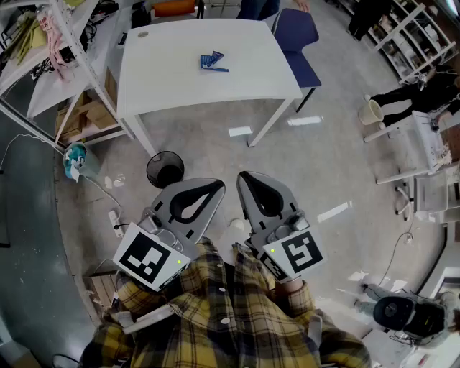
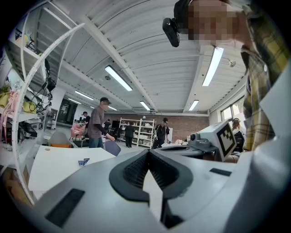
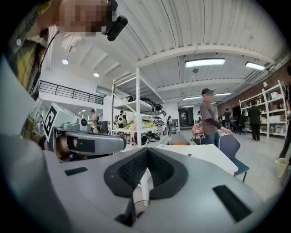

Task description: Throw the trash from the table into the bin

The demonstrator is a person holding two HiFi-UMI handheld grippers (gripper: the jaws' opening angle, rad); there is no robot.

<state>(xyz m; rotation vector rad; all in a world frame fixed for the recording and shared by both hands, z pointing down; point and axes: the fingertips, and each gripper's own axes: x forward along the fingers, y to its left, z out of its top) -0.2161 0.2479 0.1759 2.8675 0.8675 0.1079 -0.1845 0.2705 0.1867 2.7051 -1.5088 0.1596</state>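
Observation:
A crumpled blue wrapper [image 1: 213,61] lies near the middle of the white table [image 1: 165,79]; it also shows as a small blue scrap [image 2: 83,162] on the tabletop in the left gripper view. A round black bin [image 1: 164,169] stands on the floor by the table's front left leg. My left gripper [image 1: 218,186] and right gripper [image 1: 244,177] are side by side close to my body, over the floor and short of the table. Both point level toward the table. Each has its jaws shut with nothing between them, as its own view shows [image 2: 148,153] [image 3: 146,153].
A blue chair [image 1: 298,43] stands at the table's right side and an orange seat [image 1: 172,7] behind it. Cluttered white shelves [image 1: 50,50] and cardboard boxes [image 1: 90,118] are at the left. A person [image 2: 97,124] stands beyond the table. A pale bucket [image 1: 370,111] sits at the right.

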